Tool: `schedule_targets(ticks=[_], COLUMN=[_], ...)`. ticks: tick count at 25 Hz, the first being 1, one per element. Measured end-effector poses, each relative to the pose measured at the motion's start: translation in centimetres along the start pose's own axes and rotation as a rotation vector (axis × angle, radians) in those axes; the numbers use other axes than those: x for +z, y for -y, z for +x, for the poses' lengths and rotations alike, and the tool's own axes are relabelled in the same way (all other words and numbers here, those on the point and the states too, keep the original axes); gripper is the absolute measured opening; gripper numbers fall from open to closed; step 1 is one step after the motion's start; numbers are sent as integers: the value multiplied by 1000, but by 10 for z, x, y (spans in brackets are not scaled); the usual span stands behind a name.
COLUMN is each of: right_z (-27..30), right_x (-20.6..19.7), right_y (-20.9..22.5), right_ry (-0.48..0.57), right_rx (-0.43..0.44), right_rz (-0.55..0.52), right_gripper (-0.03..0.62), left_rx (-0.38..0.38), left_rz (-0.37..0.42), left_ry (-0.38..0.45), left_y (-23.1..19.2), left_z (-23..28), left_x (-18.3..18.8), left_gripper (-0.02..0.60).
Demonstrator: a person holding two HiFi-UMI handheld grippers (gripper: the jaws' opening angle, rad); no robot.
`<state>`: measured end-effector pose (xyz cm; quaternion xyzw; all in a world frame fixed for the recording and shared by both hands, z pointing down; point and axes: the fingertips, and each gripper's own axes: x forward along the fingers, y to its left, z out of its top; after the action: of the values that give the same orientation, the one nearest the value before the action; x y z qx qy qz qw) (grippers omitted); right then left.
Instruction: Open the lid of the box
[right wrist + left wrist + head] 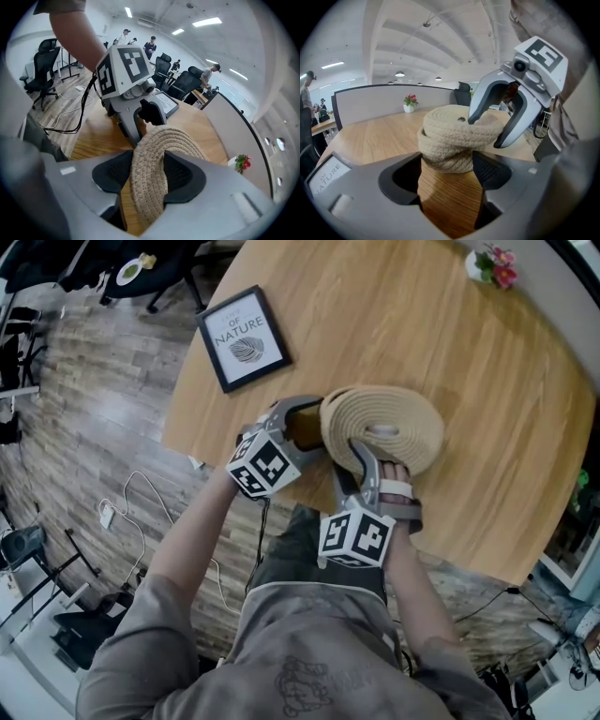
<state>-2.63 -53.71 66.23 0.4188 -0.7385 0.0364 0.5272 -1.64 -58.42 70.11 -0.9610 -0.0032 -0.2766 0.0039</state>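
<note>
A round box of coiled beige rope [349, 457] stands on the wooden table [450, 352] close to its near edge. My left gripper [305, 423] comes in from the left, shut on the box's lower part [450, 157], with both pads against its sides. The woven lid [389, 423] lies on top, slightly askew [459, 126]. My right gripper [366, 457] reaches over from the near side and is shut on the lid's rim [150, 178]. One finger lies on top of the rim and the other sits under it. The inside of the box is hidden.
A black-framed picture [244, 337] lies on the table at the far left. A small pot of pink flowers [492, 266] stands by the far edge. The table's near edge runs just under my hands. Office chairs and people are in the background.
</note>
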Motion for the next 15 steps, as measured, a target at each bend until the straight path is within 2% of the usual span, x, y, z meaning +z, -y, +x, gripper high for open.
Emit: schedule_targets(ticks=[4, 7, 11, 15], right_z=[-6, -19, -51, -92], right_x=[3, 10, 19, 18], right_y=[2, 11, 46, 95], right_ry=[33, 122, 282, 434], right_rx=[4, 32, 15, -56], right_rz=[74, 173, 376, 604], right_gripper=[176, 152, 115, 97], left_rx=[6, 18, 41, 76], left_rz=[-3, -9, -30, -74], left_ry=[-23, -59, -90, -85], left_y=[-1, -2, -1, -1], left_z=[1, 1, -1, -10], left_x=[1, 0, -3, 2], left_gripper=[342, 339, 323, 284])
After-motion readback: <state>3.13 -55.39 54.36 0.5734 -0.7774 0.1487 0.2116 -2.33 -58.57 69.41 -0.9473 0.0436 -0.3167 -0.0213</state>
